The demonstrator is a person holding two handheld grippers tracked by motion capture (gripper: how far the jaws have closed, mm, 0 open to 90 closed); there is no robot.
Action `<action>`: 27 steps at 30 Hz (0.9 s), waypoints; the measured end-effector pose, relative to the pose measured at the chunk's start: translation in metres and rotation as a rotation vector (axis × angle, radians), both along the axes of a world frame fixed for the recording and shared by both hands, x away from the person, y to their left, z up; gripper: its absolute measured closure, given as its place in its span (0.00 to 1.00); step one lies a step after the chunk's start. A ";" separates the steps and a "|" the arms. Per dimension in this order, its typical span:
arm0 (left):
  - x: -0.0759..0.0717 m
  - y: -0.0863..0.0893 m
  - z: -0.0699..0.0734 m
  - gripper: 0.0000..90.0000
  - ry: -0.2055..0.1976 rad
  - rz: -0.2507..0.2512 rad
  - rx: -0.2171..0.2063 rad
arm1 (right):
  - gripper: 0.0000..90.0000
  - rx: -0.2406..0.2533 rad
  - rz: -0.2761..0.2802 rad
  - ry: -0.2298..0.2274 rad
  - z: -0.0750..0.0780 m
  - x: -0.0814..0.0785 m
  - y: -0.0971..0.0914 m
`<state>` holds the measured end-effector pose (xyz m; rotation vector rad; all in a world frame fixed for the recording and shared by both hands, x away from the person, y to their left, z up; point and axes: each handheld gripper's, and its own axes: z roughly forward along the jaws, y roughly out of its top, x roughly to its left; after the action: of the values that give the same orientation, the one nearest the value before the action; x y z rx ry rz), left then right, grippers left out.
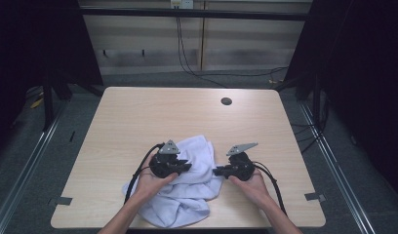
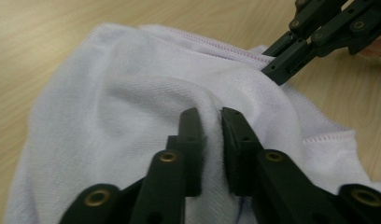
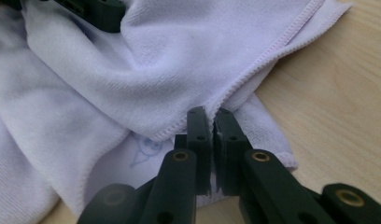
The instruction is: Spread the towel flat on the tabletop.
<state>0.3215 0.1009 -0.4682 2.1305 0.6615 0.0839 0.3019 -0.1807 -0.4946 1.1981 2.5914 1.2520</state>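
A crumpled white towel (image 1: 197, 161) lies on the near middle of the wooden table (image 1: 138, 112). My left gripper (image 1: 186, 166) rests on the towel's left part, pointing right. In the left gripper view its jaws (image 2: 212, 114) pinch a raised fold of the towel (image 2: 123, 93). My right gripper (image 1: 216, 171) points left at the towel's right edge. In the right gripper view its jaws (image 3: 209, 114) are shut on the stitched hem of the towel (image 3: 179, 60). The two grippers' tips face each other a short way apart.
A round cable hole (image 1: 226, 101) sits in the table's far right part. Bare wood lies behind and to both sides of the towel. Black cables (image 1: 187, 58) run over the floor beyond the far edge. Dark curtains flank the table.
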 end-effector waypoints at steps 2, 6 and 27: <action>-0.001 0.006 0.008 0.90 -0.037 -0.022 -0.037 | 0.97 0.026 -0.025 0.003 0.003 0.001 -0.004; -0.002 0.022 0.025 0.91 -0.063 -0.006 -0.133 | 0.98 0.052 -0.095 -0.028 0.013 0.004 -0.017; 0.029 0.094 0.103 0.96 -0.236 0.245 -0.275 | 0.98 0.131 -0.325 -0.284 0.124 0.039 -0.075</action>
<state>0.3503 0.1945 -0.3656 1.7365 0.7435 0.3529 0.3411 -0.2561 -0.3709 1.2875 2.0491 1.4150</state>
